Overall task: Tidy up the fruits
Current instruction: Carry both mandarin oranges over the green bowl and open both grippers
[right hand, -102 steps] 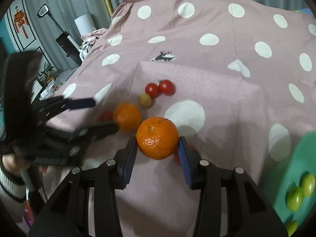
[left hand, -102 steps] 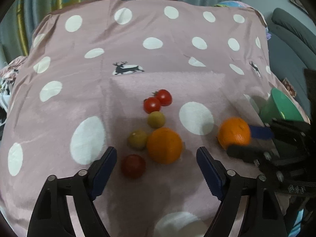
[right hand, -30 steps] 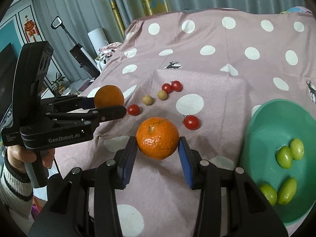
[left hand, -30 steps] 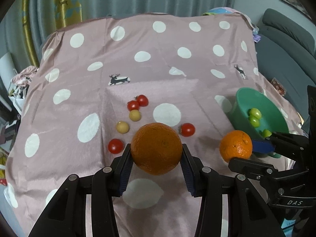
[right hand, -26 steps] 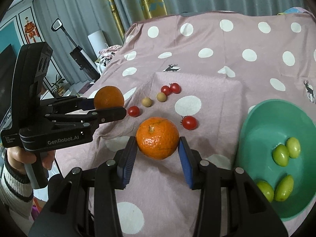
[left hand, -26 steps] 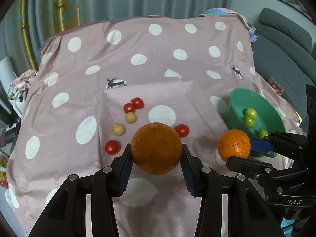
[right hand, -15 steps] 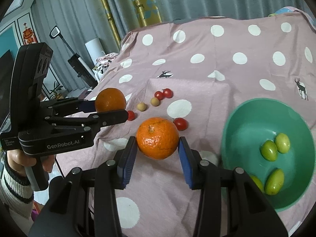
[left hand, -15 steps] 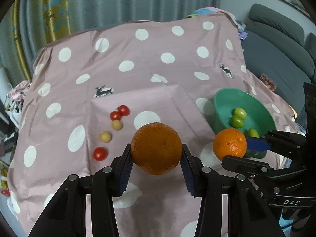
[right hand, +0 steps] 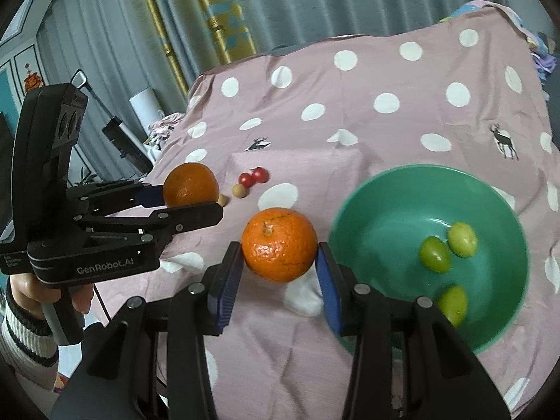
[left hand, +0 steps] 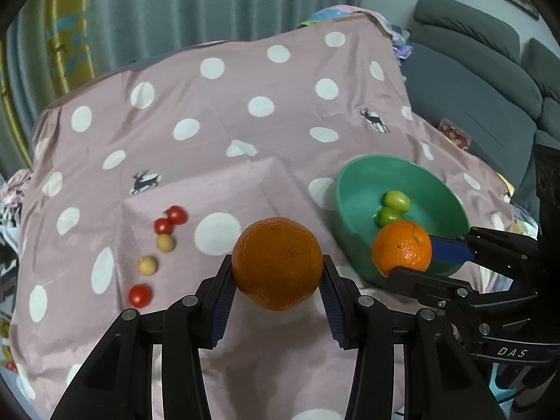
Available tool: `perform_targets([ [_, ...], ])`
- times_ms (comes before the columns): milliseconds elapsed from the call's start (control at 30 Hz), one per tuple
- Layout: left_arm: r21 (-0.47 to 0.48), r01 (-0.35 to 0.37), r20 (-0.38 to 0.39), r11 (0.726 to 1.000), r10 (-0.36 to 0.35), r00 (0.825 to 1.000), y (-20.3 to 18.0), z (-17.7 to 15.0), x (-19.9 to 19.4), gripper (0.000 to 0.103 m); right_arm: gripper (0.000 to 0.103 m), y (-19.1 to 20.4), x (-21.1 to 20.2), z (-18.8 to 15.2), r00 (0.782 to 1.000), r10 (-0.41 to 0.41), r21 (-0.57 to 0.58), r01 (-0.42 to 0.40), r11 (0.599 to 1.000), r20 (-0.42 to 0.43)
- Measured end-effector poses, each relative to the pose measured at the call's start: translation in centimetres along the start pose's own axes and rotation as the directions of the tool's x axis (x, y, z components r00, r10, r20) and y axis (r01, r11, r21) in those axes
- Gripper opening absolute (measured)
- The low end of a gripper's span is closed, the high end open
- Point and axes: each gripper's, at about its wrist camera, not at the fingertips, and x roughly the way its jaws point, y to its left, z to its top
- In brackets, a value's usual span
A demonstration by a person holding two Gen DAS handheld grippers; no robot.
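Observation:
My left gripper [left hand: 277, 281] is shut on a dark orange [left hand: 277, 262], held in the air above the pink dotted cloth [left hand: 224, 112]. My right gripper [right hand: 280, 262] is shut on a brighter orange [right hand: 279, 244], just left of the green bowl [right hand: 381, 203]. That bowl holds three green fruits [right hand: 435, 254]. In the left wrist view the right gripper [left hand: 402, 257] carries its orange [left hand: 401, 247] over the near rim of the bowl [left hand: 357, 182]. Cherry tomatoes [left hand: 170, 219] and two small yellowish fruits [left hand: 165, 243] lie on the cloth to the left.
A grey sofa [left hand: 483, 80] stands right of the cloth, curtains [left hand: 175, 10] behind it. A hand in a striped sleeve [right hand: 21, 318] holds the left gripper's handle. Household clutter [right hand: 126, 143] sits off the cloth's left edge.
Both grippers have carried their oranges to the right and a little up; the green bowl now sits closer and larger in both views. The grips are unchanged.

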Motion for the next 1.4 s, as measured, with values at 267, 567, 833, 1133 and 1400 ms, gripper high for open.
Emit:
perform_targets([
  [267,0.030,0.052,-0.020,0.998,-0.051,0.999,-2.1,1.1,1.7,0.047,0.043,-2.4,-1.2,-0.4,0.999,-0.043,0.046,0.042,0.998,0.020],
  [567,0.065,0.113,-0.046,0.991,-0.110,0.993,-4.9,2.7,4.0,0.047,0.043,-5.5,-2.3,-1.3,0.995,-0.094,0.114,0.090,0.989,0.028],
  [833,0.124,0.149,-0.113,0.981,-0.135,0.984,-7.5,2.8,6.9,0.047,0.043,-7.4,-2.4,-2.3,0.992,-0.127,0.152,0.124,0.980,0.011],
  [1133,0.165,0.132,-0.129,0.977,-0.111,0.985,-8.8,2.9,7.8,0.047,0.044,-8.9,-2.1,-3.1,0.990,-0.143,0.181,0.143,0.973,-0.011],
  [1400,0.195,0.122,-0.133,0.973,-0.097,0.986,-9.4,2.7,8.1,0.047,0.044,-9.2,-2.4,-3.1,0.989,-0.149,0.194,0.146,0.970,0.000],
])
